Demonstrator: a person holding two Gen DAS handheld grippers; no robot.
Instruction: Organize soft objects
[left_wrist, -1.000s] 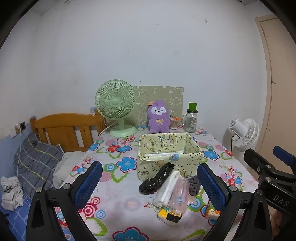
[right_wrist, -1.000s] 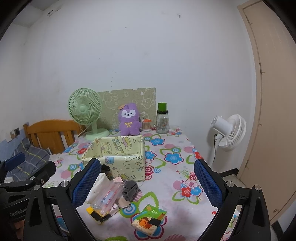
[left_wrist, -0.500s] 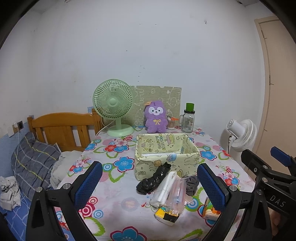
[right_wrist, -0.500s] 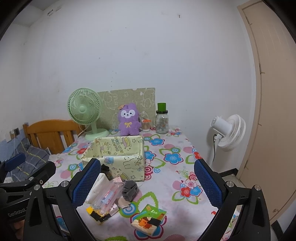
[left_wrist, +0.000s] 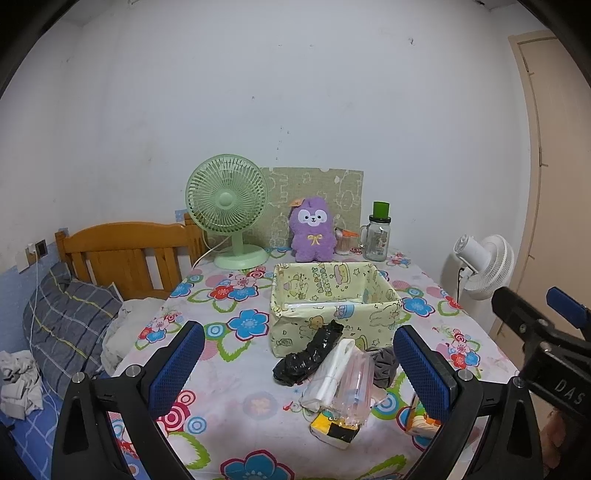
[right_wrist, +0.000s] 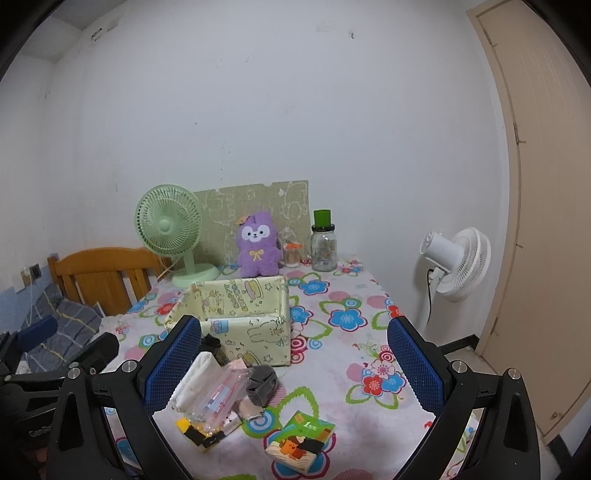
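While we look along the left gripper (left_wrist: 295, 363), its 2 blue-padded fingers (left_wrist: 176, 365) stand wide apart and hold nothing, hovering above the near part of the flowered tablecloth (left_wrist: 243, 321). Between them lies a small pile: a crumpled black bag (left_wrist: 306, 354), a white folded pouch (left_wrist: 328, 373), a clear plastic case (left_wrist: 354, 384) with pens inside, a grey soft bundle (left_wrist: 384, 365) and a yellow-and-black tissue pack (left_wrist: 334, 430). The black bag leans against the front wall of the pale yellow fabric box (left_wrist: 332, 291), which sits open-topped just behind the pile. Farther back we see a green desk fan (left_wrist: 229, 206), a purple plush toy (left_wrist: 313, 234) and a glass jar with a green lid (left_wrist: 377, 236), all near the wall. A wooden headboard (left_wrist: 125, 251) and a grey pillow (left_wrist: 70, 321) lie to the left of the table, and a white floor fan (left_wrist: 484, 266) stands to the right. The other gripper's black body shows at the right edge.

In the right wrist view, the right gripper (right_wrist: 293, 367) is likewise spread wide and empty above the table. We see the same pile between its fingers (right_wrist: 415, 369), the grey soft bundle (right_wrist: 261, 382) touching the clear plastic case (right_wrist: 221, 397), and a green-and-orange tissue pack (right_wrist: 300, 441) lying apart, nearer to us. The fabric box (right_wrist: 243, 314) sits just behind the pile, with the plush toy (right_wrist: 258, 245) beyond it.
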